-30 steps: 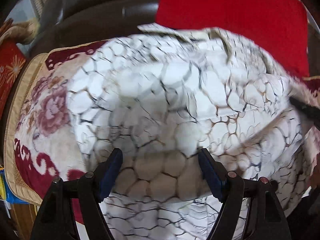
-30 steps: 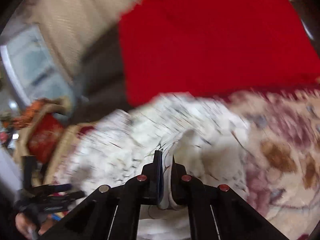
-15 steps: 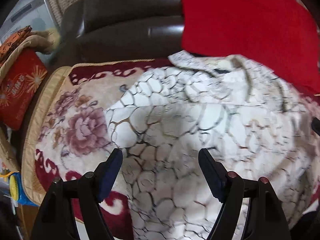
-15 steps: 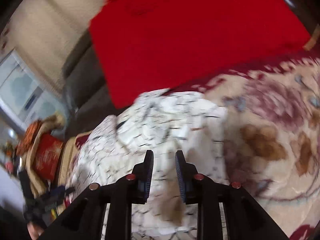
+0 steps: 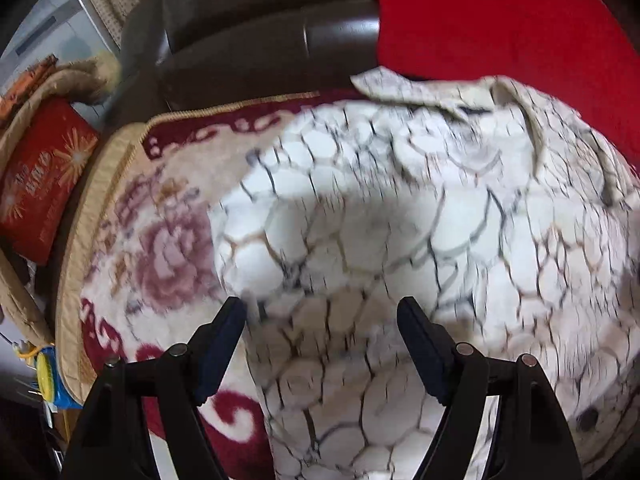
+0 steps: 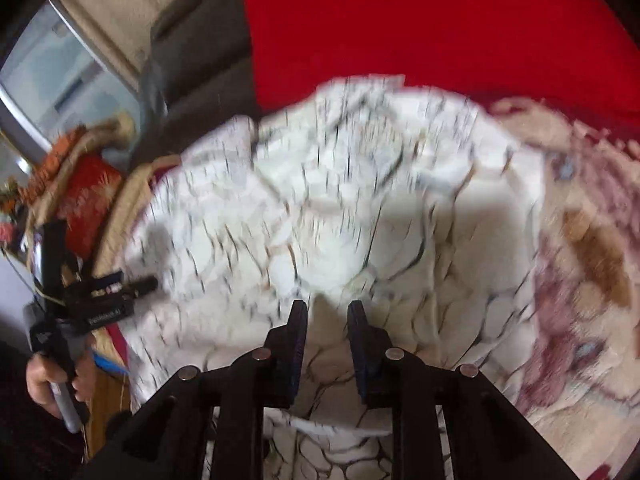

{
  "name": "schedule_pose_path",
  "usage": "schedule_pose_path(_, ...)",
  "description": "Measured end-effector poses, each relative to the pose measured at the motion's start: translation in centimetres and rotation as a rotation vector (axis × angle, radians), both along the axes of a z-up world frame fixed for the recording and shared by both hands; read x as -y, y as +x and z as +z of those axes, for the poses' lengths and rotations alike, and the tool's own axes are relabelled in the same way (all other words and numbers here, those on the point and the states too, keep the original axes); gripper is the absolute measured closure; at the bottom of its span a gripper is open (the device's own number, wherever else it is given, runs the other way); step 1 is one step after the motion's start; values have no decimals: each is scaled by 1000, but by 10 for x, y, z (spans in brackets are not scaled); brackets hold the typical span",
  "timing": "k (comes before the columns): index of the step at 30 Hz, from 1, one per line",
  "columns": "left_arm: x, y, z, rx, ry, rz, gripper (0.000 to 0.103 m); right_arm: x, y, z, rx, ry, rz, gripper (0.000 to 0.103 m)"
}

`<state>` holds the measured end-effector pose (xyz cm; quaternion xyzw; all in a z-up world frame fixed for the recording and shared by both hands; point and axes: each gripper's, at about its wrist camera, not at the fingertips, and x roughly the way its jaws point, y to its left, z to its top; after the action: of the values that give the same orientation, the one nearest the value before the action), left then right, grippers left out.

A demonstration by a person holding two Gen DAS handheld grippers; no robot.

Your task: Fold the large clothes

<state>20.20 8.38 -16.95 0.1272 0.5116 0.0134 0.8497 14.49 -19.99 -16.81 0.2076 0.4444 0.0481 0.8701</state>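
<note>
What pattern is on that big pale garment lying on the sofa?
White garment with dark, crackle-like lines; the left wrist view shows it best.

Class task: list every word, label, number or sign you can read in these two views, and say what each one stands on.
Nothing can be read for certain.
Red cushion with gold starbursts: gold characters, too blurred to read.
Black left gripper, seen in the right wrist view: a small white label on its body, too small and blurred to read.
White crackle-patterned garment: pattern only, no text.
</note>
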Motion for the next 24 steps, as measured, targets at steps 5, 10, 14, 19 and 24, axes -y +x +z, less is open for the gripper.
schedule_pose_path(5,10,19,-21,-25,58,10,24,3,18,-8,-44,-40,-77,79)
schedule_pose_path(10,17,8,-20,5,101,-12,24,-1,24,-19,-93,-69,-57,79)
schedule_pose_path(14,19,-12,-7,48,106,-33,24,-3,16,-9,-46,-25,-33,79)
schedule_pose_path(19,19,-36,10,113,98,-45,24,-13,1,2,-11,-33,42,78)
schedule_pose_path(24,18,-51,19,153,80,-44,24,-30,-3,-8,-59,-97,89,75)
